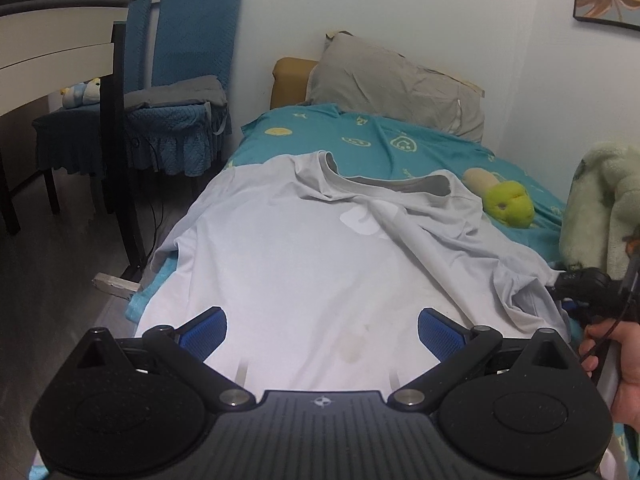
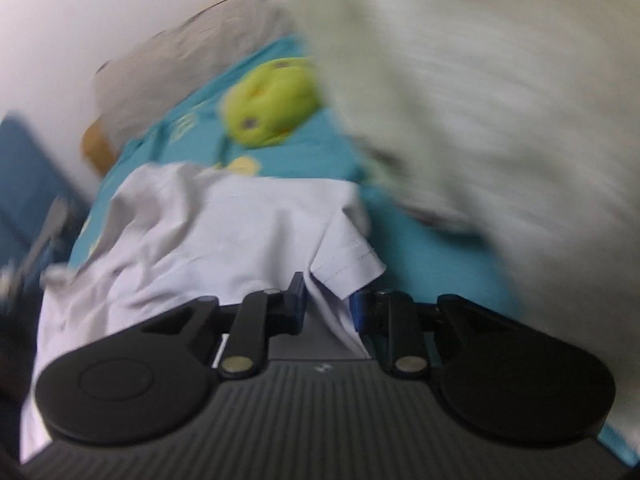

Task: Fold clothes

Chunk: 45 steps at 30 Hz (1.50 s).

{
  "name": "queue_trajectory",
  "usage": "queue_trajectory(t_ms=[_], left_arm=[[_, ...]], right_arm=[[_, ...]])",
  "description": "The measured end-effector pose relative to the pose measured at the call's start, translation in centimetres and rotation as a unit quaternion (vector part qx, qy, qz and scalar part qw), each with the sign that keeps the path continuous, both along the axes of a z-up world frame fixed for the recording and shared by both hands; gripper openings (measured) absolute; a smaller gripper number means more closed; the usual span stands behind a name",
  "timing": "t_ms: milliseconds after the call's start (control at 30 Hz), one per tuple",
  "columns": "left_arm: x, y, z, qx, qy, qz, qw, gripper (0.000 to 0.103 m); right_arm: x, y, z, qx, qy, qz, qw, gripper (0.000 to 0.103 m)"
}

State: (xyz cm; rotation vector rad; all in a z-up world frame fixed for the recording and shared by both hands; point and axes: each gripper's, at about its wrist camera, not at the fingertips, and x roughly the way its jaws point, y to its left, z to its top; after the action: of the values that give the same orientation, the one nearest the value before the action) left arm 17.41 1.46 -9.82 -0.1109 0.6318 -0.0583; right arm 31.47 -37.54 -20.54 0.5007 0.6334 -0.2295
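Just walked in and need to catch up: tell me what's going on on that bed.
A person with a handheld gripper in each hand is folding a pale grey T-shirt spread on the teal bedsheet. The right gripper has closed on the shirt's sleeve at the right edge; that view is blurred by motion. The left gripper hovers open over the hem, holding nothing. A green plush toy lies beside the collar.

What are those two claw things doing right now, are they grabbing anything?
Left gripper: open, empty, above the white T-shirt.
Right gripper: closed on the T-shirt's sleeve.
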Motion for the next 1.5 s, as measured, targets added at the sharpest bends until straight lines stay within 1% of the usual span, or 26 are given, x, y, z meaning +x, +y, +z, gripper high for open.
queue_trajectory(t_ms=[67,167,267,400,500,600,733,867,967,1067,1200,1333,1367,1400,1433,1467,1500], left_arm=[[0.1,0.2,-0.2,0.003,0.000,0.005,1.0000,0.103],[0.6,0.5,-0.7,-0.009,0.013,0.011,0.9998,0.103],[0.8,0.9,-0.6,-0.030,0.018,0.016,0.9993,0.103],[0.9,1.4,-0.2,-0.038,0.015,0.025,0.9988,0.103],[1.0,1.8,-0.1,-0.039,0.020,0.033,0.9985,0.103],[1.1,2.1,-0.1,-0.036,0.028,0.042,0.9981,0.103],[1.3,2.9,0.0,-0.033,0.037,0.056,0.9972,0.103],[1.5,3.7,0.1,-0.025,0.038,0.072,0.9964,0.103],[1.3,4.7,0.1,-0.026,0.038,0.086,0.9953,0.103],[1.2,5.9,-0.1,-0.038,0.043,0.104,0.9929,0.103],[1.3,6.8,-0.6,-0.052,0.049,0.120,0.9902,0.103],[1.5,6.9,-1.1,-0.057,0.052,0.123,0.9893,0.103],[1.6,6.8,-1.2,-0.058,0.054,0.122,0.9894,0.103],[1.6,6.7,-1.3,-0.059,0.054,0.120,0.9895,0.103],[1.7,6.5,-1.4,-0.059,0.053,0.118,0.9898,0.103],[1.8,6.4,-1.5,-0.059,0.051,0.116,0.9902,0.103],[1.8,6.2,-1.5,-0.056,0.048,0.114,0.9907,0.103]], right_arm=[[1.3,1.5,1.5,-0.047,-0.006,0.022,0.999,0.013],[2.5,1.8,5.0,-0.095,-0.023,0.019,0.995,0.011],[3.2,0.3,8.7,-0.146,-0.030,0.000,0.989,0.011],[4.3,-1.9,12.6,-0.195,-0.019,-0.028,0.980,0.010],[5.1,-2.2,14.5,-0.195,-0.012,-0.039,0.980,0.010],[5.8,-0.5,15.6,-0.182,-0.019,-0.031,0.983,0.010],[6.5,5.2,17.0,-0.154,-0.021,0.009,0.988,0.010],[8.0,12.2,16.4,-0.122,-0.010,0.059,0.991,0.010],[9.5,17.0,13.6,-0.117,0.017,0.099,0.988,0.010],[11.0,21.4,10.8,-0.112,0.042,0.136,0.983,0.010],[12.7,23.8,7.2,-0.118,0.057,0.159,0.979,0.012],[12.4,23.3,5.5,-0.112,0.039,0.162,0.980,0.014],[12.2,23.1,5.4,-0.108,0.036,0.169,0.979,0.020],[12.1,22.9,5.3,-0.104,0.033,0.175,0.979,0.040],[11.9,22.7,5.3,-0.100,0.027,0.182,0.978,0.054],[11.5,22.6,5.6,-0.098,0.017,0.193,0.976,0.079],[11.0,22.4,6.0,-0.098,0.005,0.202,0.974,0.085]])
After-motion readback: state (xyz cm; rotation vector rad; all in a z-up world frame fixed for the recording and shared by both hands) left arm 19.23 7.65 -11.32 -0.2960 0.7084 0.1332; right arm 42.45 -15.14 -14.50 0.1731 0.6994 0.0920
